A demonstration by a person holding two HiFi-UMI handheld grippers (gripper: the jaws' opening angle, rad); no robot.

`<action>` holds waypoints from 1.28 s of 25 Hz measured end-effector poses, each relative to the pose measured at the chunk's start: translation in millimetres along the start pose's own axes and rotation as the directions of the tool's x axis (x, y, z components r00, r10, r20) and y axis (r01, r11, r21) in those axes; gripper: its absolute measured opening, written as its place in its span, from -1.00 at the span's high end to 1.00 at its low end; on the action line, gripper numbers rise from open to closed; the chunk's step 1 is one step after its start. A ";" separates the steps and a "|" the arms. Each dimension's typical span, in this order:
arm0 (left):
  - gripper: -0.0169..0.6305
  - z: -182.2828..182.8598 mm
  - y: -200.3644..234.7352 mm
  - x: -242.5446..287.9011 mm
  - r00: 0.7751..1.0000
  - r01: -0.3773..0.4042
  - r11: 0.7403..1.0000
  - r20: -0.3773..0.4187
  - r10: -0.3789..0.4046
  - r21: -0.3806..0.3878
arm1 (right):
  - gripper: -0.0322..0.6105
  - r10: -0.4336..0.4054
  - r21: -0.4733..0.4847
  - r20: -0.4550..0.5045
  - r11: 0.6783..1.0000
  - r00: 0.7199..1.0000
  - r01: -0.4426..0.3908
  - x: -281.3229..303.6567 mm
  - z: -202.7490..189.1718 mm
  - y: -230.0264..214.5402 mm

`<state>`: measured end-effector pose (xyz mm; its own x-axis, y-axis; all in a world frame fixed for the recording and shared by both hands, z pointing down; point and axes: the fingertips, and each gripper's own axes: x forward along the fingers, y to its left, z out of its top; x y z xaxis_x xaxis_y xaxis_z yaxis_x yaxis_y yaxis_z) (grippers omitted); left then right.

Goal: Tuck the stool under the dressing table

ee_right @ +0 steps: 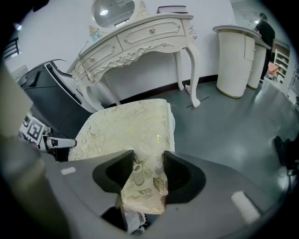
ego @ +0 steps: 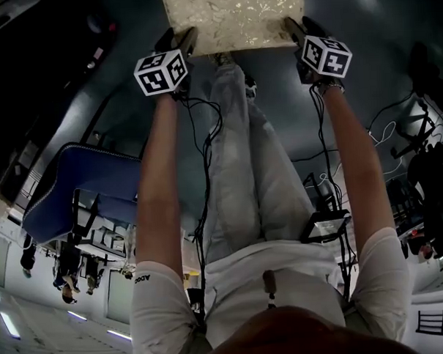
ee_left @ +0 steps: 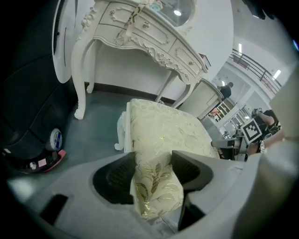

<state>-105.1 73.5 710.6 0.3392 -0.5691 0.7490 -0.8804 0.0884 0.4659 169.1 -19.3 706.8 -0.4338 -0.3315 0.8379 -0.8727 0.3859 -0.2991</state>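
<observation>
Head view: the stool [ego: 233,18] sits at top centre of the frame, just beyond the person's legs, with only its cream cushion with gold leaf pattern visible. The left gripper [ego: 180,41] is at the cushion's near left corner and the right gripper [ego: 297,30] at its near right corner, both arms stretched forward. Left gripper view: the jaws are clamped on the padded cushion edge, and the fabric bulges up between the two dark pads and fills the gap. Right gripper view: same condition, jaws pinching the cushion's edge with the gold-patterned cloth squeezed between them. The stool stands on the dark grey floor [ee_right: 233,126] in front of the dressing table [ee_right: 140,37], clearly apart from it and not under it. One white stool leg [ee_left: 120,135] shows below the cushion at centre left of the left gripper view; I cannot tell whether its foot touches the floor. The dressing table's drawers [ee_right: 152,30] are all shut, so their contents cannot be seen. An oval mirror [ee_right: 112,11] rises from the tabletop at the upper edge of the frame. A rounded white cabinet [ee_right: 233,60] stands at upper right, closed. A blue chair [ego: 83,186] shows at centre left of the head view.
</observation>
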 end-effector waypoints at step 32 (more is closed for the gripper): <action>0.15 163.9 23.6 96.7 0.991 -0.105 0.985 0.066 0.115 -0.139 | 0.25 0.107 -0.197 -0.059 0.973 0.993 -0.117 113.9 220.4 -34.7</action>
<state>-147.3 -113.4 716.8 0.2131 -0.6075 0.7652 -0.8564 0.2609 0.4456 100.6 -260.2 712.0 -0.5109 -0.2371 0.8263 -0.7545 0.5843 -0.2989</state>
